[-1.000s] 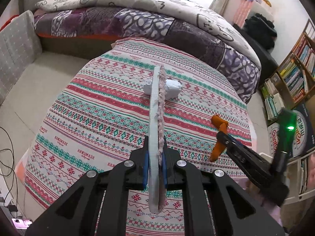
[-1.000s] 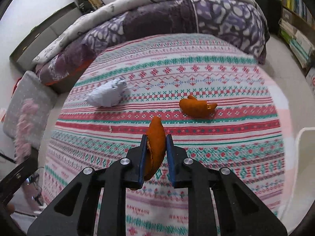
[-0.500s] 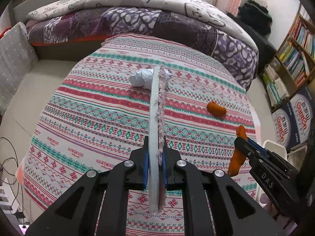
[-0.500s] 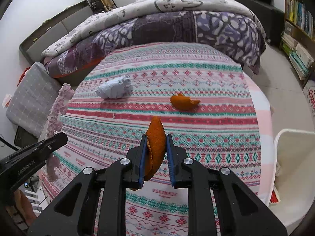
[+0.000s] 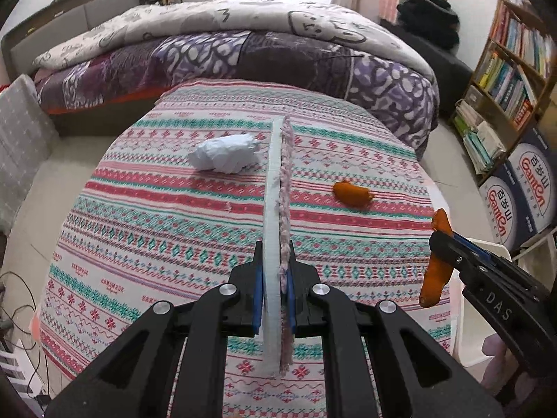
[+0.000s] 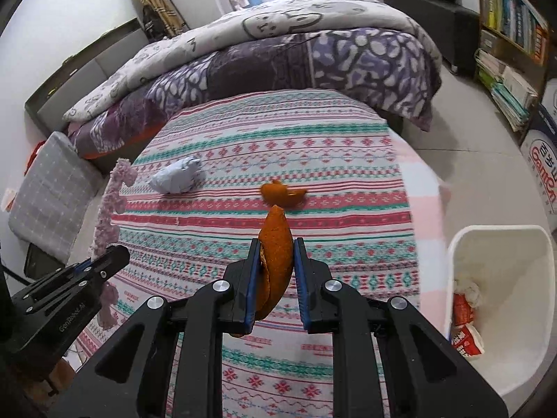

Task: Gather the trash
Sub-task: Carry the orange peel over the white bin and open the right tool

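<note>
My left gripper (image 5: 275,271) is shut on a long flat white strip with a pink fuzzy edge (image 5: 276,188), held edge-on above the table; it also shows in the right wrist view (image 6: 111,205). My right gripper (image 6: 275,264) is shut on a piece of orange peel (image 6: 275,244), seen at the right of the left wrist view (image 5: 437,275). On the patterned tablecloth (image 5: 167,230) lie a crumpled white paper ball (image 5: 226,155) (image 6: 177,179) and a second orange peel (image 5: 351,193) (image 6: 282,193).
A white bin (image 6: 501,244) with some wrappers inside stands on the floor at the table's right. A bed with a purple quilt (image 5: 243,52) lies behind the table. A bookshelf (image 5: 508,69) and boxes stand at the right, a grey cushion (image 6: 48,195) at the left.
Both grippers have pulled back and risen from the table with their loads. The right gripper has swung rightward, and the white bin has come into its view.
</note>
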The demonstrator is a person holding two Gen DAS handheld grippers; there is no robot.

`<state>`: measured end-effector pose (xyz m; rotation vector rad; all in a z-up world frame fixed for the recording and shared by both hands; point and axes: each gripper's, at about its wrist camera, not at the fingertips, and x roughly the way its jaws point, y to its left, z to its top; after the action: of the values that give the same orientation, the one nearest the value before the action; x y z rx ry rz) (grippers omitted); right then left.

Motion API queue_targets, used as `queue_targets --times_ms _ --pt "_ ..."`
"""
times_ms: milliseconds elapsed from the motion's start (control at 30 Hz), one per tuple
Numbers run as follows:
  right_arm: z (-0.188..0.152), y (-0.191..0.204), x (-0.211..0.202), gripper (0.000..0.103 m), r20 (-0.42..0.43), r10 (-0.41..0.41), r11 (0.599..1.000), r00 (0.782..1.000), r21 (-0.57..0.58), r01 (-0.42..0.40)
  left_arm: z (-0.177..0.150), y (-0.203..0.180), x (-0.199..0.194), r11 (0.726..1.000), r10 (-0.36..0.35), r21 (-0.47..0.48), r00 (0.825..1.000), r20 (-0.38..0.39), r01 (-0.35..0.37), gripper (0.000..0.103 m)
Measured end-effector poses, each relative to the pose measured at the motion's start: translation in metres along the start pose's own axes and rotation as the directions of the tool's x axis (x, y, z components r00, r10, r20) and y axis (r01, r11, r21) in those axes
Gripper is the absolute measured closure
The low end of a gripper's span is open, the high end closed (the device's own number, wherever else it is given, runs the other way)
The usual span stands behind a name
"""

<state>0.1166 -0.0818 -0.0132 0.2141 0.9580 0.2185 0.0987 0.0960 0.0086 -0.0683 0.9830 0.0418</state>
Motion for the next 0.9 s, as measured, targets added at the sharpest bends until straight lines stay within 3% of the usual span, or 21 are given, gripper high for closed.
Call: queue_targets --times_ms 533,900 --pt "0.002 -0.077 -0.025 0.085 0.003 -0.094 0.986 0.996 0.138 0.092 -0.001 -0.058 0.008 0.995 -0.049 0.085 0.999 0.003 0.049 0.092" --pt "-0.009 -0.155 -0.032 0.083 -0.080 -0.235 0.921 0.969 0.301 0.248 -0.006 -0.096 0.016 0.985 -0.089 0.143 0.996 -0.019 0.091 0.092"
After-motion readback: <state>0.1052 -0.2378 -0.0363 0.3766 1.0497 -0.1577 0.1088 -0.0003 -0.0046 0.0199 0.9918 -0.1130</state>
